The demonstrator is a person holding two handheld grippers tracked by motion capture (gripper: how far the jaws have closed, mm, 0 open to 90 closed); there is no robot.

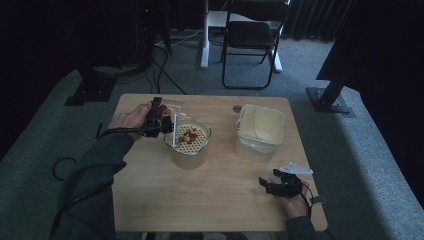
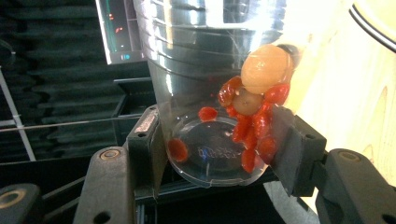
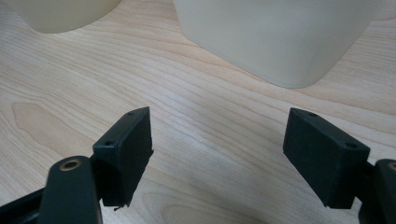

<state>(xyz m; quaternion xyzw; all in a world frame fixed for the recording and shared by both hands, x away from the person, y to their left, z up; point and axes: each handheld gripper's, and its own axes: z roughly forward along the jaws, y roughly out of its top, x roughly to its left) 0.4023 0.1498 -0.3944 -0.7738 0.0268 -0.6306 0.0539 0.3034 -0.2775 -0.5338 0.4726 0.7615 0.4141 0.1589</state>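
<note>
Left gripper (image 1: 167,122) clamped on a clear plastic cup (image 2: 210,93), jaws pressing its base from both sides. Cup is tipped toward the strainer bowl (image 1: 190,142), table centre, and dumping into it. Right gripper (image 1: 272,186) idle at 5 o'clock on the table (image 1: 150,200), jaws spread wide, holding nothing.

Step in hand looks like emptying the cup into the perforated insert:
- Keep the cup mouth over the insert (image 1: 196,140), not past its rim at 9 o'clock.
- Tilt further; contents (image 2: 254,116) cling to the cup wall near the base, so a steeper angle or a light shake is probably needed.
- Don't squeeze harder: thin wall, likely to buckle and pop out of the jaws.
- Right gripper could steady the bowl if it slides.

Cup: transparent, ribbed sides, round moulded base. Stuck inside are wet red pieces, 1 pale orange round lump and 1 brownish round piece below it, plus a couple of loose red bits on the bottom. Some red and pale pieces (image 1: 187,136) already lie on the insert.

Cream lidded container (image 1: 260,131) sits at 3 o'clock from the bowl, well apart.
</note>
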